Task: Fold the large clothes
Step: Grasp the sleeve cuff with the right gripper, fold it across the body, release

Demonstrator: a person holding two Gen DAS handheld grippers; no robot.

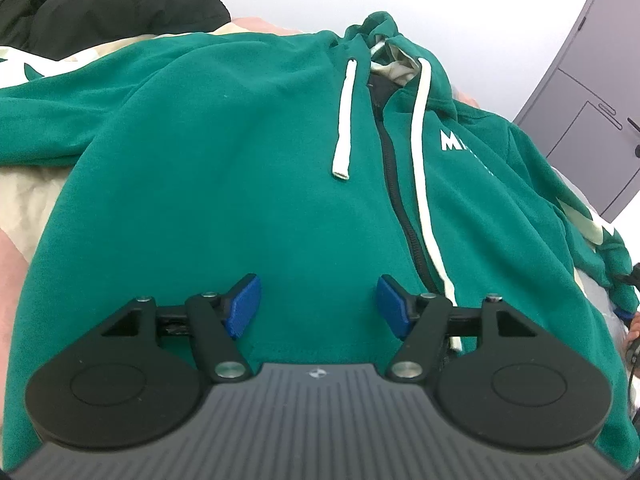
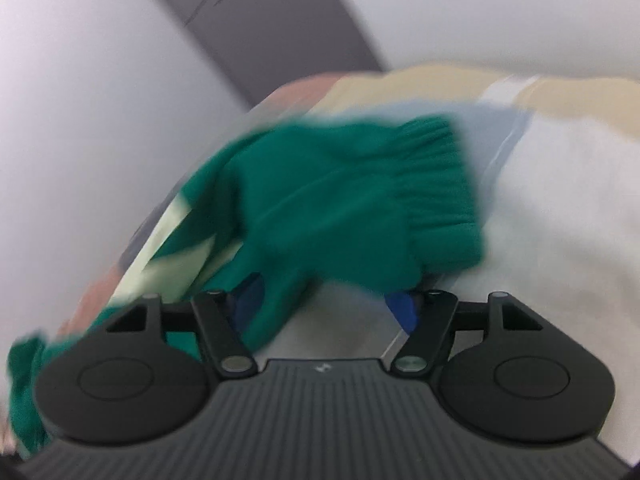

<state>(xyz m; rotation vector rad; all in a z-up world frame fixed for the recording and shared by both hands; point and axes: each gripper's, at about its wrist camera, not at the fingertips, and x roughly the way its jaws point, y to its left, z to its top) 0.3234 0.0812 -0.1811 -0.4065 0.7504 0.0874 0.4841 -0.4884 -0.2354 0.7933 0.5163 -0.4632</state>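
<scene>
Spread front up across the bed [image 1: 32, 192] as a green hoodie [image 1: 240, 160], with the zip [image 1: 394, 184] done up along most of its length and the white drawstrings [image 1: 344, 120] running down the chest, most likely so the body stays flat and square while the sides come in. Hovers low over the hem [image 1: 312, 350] with the left gripper [image 1: 318, 304], fingers [image 1: 244, 304] wide with nothing pinched between them, pointing up the chest toward the hood; probably waits there to pin or pick up the bottom edge. Shows, through heavy blur in the right wrist view, the right gripper [image 2: 326, 308] with fingers [image 2: 404, 308] standing apart and a sleeve [image 2: 320, 200] draped across them, its ribbed cuff [image 2: 440, 192] reaching away over a white cover [image 2: 560, 240]. Leaves bare cover visible in the gap, so no squeeze on the cloth; reads as a sleeve being laid down, not carried. Cannot tell whether the cloth rests on one finger or merely passes in front of it. Keeps a black jacket [image 1: 100, 0] heaped at the far corner, apart from the hoodie, presumably awaiting its turn. Counts as early in the fold: body unfolded, other sleeve [image 1: 40, 120] stretched out sideways.
</scene>
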